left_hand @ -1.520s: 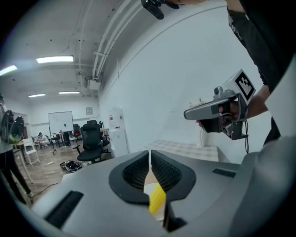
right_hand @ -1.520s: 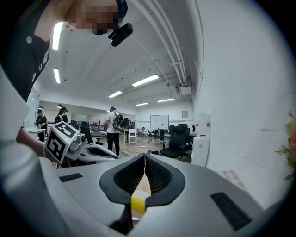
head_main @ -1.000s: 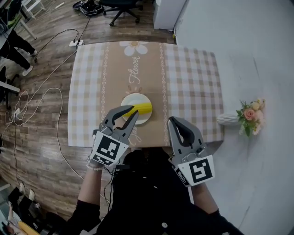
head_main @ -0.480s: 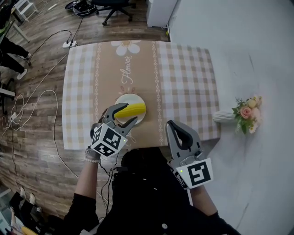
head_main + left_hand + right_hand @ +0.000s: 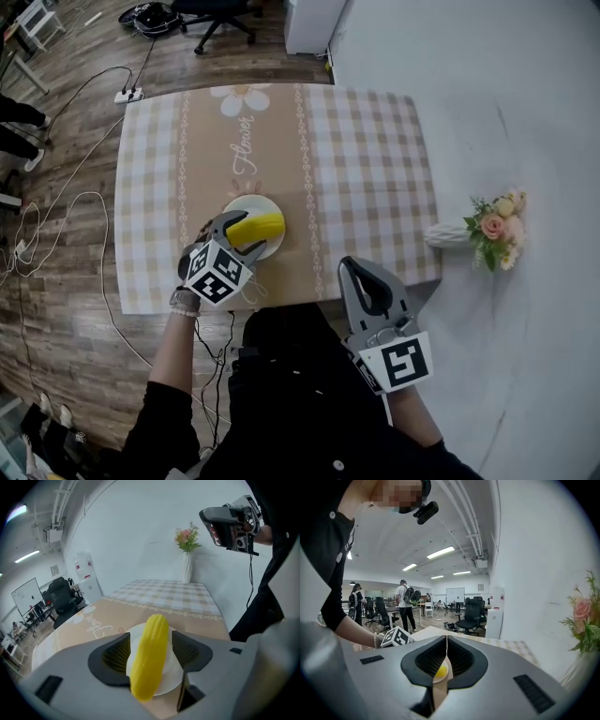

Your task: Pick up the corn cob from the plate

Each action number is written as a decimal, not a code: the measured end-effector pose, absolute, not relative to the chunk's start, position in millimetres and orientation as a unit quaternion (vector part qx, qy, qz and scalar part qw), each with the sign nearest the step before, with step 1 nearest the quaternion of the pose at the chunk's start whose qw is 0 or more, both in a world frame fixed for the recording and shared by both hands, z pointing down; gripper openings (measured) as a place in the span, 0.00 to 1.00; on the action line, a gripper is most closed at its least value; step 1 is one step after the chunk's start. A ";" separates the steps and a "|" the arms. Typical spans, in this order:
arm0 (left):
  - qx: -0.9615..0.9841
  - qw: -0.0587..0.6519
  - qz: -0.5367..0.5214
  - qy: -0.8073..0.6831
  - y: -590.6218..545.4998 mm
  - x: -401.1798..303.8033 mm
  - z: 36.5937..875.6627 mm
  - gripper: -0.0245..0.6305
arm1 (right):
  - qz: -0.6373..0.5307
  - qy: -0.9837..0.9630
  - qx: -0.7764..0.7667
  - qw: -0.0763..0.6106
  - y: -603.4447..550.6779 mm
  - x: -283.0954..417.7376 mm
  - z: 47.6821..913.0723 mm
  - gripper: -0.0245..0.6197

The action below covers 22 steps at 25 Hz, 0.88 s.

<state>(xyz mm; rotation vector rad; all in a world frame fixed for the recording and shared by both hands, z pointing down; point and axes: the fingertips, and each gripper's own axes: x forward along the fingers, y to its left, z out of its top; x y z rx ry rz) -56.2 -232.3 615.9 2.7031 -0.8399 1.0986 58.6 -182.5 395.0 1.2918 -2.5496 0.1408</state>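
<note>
Opening left gripper [image 5: 150, 638] jaws astride corn cob [image 5: 148, 667] | right gripper [image 5: 446, 639] closed | cloth [image 5: 361, 159] (reads "Flower")

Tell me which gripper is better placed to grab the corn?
Left. The left gripper is opening its jaws around the corn cob; the right gripper is shut, away from the plate.

Part of plate [image 5: 247, 204] behind left claw [image 5: 242, 235]

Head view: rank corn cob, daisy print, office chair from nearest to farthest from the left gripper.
1. corn cob, between the left gripper's opening fingers.
2. daisy print, at the table's far end.
3. office chair, beyond that far end.
</note>
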 end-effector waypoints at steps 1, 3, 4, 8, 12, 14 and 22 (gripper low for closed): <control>0.888 0.056 0.363 -0.275 -233.5 -55.9 620.1 0.45 | 0.050 -0.881 0.448 0.142 -182.5 60.2 395.7 0.10; 0.887 0.063 0.366 -0.275 -235.9 -55.7 626.7 0.45 | 0.052 -0.880 0.449 0.144 -183.1 62.6 396.7 0.10; 0.886 0.066 0.368 -0.274 -236.9 -55.5 629.4 0.45 | 0.053 -0.880 0.449 0.144 -183.4 63.5 397.1 0.10; 0.884 0.072 0.377 -0.266 -239.7 -53.6 639.3 0.45 | 0.054 -0.880 0.449 0.149 -185.0 66.0 398.0 0.10; 0.885 0.081 0.378 -0.260 -241.8 -52.2 643.1 0.46 | 0.060 -0.878 0.448 0.158 -186.2 69.6 402.3 0.10; 0.883 0.083 0.387 -0.253 -241.3 -51.9 646.9 0.46 | 0.061 -0.879 0.445 0.160 -187.1 70.5 403.5 0.10; 0.880 0.127 0.392 -0.235 -234.8 -55.2 664.2 0.46 | 0.058 -0.881 0.443 0.153 -194.3 76.9 403.8 0.10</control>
